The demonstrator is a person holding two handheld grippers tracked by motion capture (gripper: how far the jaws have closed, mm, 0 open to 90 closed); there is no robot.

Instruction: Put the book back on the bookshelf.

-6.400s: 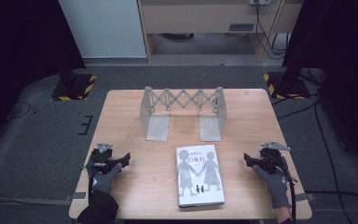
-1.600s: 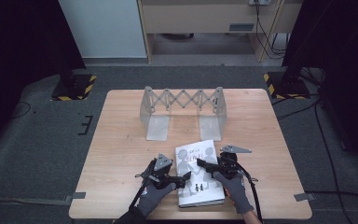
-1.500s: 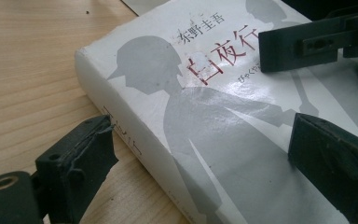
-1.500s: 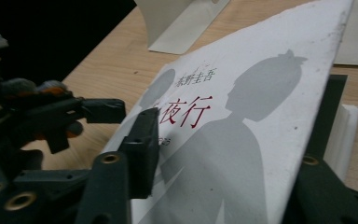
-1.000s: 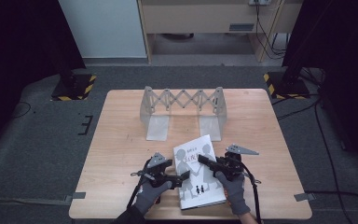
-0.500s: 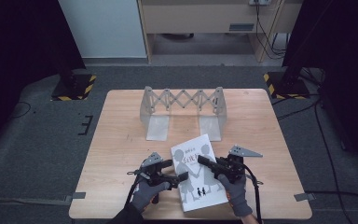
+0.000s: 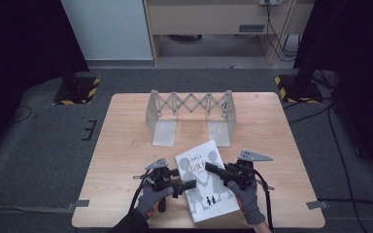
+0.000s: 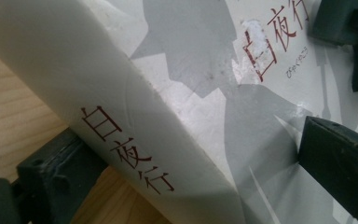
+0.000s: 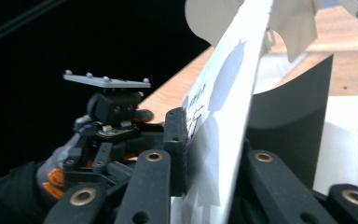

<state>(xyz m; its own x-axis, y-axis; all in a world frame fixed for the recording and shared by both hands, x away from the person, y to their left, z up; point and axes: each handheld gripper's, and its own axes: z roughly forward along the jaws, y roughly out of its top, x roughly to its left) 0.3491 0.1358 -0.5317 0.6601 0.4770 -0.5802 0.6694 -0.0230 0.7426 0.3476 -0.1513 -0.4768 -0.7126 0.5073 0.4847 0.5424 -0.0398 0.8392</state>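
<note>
Your right tongs (image 7: 212, 168) are pinched narrow on the book's front cover (image 9: 223, 112), lifted clear of the pages. The book (image 7: 206, 182) lies at the near edge of the table (image 7: 126, 145), turned a little askew, with the rack (image 7: 190, 104) well behind it. Your left tongs (image 7: 187, 185) stand wide around the spine (image 8: 121, 149), one jaw under it and one over the cover; whether the pads press, I cannot tell. Before you swing the cover further, firm up that left hold so the book cannot skid. Move the right hand in an arc about the spine, not straight up, or the cover may crease or slip free.
</note>
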